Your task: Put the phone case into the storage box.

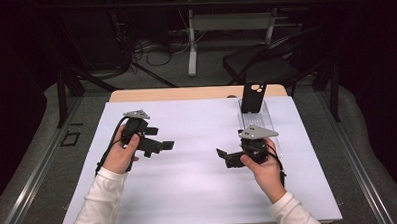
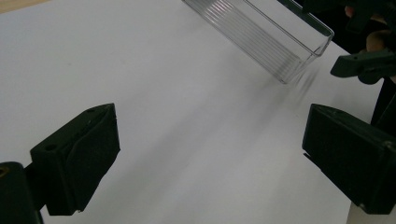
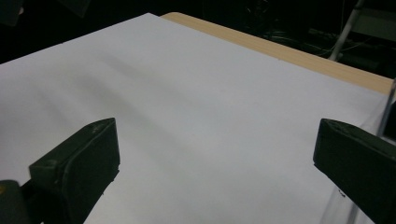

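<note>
We hold both claws above white table [image 1: 189, 192], nothing gripped. Left claw [image 1: 163, 144] jaws wide apart, empty. Right claw [image 1: 223, 156] jaws wide apart too, empty. Black phone case [image 1: 253, 96] stands upright at far end of clear tray [image 1: 267, 120], far right, just beyond right claw. Judgement: work at start; case untouched, reach and grasp left to do.

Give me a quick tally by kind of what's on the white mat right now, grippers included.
Handheld grippers: 2, the left gripper and the right gripper, both with jaws apart and nothing between them
Black phone case: 1, standing upright at the far end of the tray
Clear plastic tray: 1
Total: 4
</note>
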`<state>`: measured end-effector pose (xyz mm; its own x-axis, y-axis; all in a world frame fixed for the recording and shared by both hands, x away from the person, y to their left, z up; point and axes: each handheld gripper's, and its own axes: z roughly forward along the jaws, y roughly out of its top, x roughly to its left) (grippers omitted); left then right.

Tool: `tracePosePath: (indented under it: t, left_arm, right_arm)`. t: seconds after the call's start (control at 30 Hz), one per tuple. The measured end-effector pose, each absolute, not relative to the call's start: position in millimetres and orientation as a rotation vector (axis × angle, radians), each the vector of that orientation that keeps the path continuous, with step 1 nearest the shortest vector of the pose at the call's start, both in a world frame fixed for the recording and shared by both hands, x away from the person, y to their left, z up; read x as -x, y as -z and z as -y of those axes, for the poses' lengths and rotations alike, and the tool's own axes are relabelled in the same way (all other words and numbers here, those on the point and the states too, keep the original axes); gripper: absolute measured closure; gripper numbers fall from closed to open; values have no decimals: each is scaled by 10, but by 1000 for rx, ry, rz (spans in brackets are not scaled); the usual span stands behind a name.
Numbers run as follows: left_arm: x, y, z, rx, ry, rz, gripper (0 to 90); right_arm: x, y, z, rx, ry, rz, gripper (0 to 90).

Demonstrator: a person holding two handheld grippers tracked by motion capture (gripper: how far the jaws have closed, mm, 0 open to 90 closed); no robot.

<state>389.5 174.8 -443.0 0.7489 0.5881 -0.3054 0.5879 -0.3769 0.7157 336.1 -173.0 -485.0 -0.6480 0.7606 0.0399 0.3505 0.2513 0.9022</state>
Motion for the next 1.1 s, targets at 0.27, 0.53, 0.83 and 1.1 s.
tracePosePath:
  t: [0.27,0.53,0.83,1.1]
  left_arm:
    - [-3910,4438,-1757,-2071,0,-884,45]
    - [-3922,4459,-1762,-2079,-4,-888,45]
    - [-3927,4470,-1754,-2081,-7,-888,45]
    - [-3945,4470,-1751,-2078,-3,-887,45]
  right_arm:
    - [-3282,5055,1681,-1010,-1382,-2159,2]
    - [-3191,5149,1664,-959,-1405,-2153,2]
    - [-3128,5209,1617,-905,-1375,-2164,3]
    - [-3117,5220,1623,-897,-1395,-2171,9]
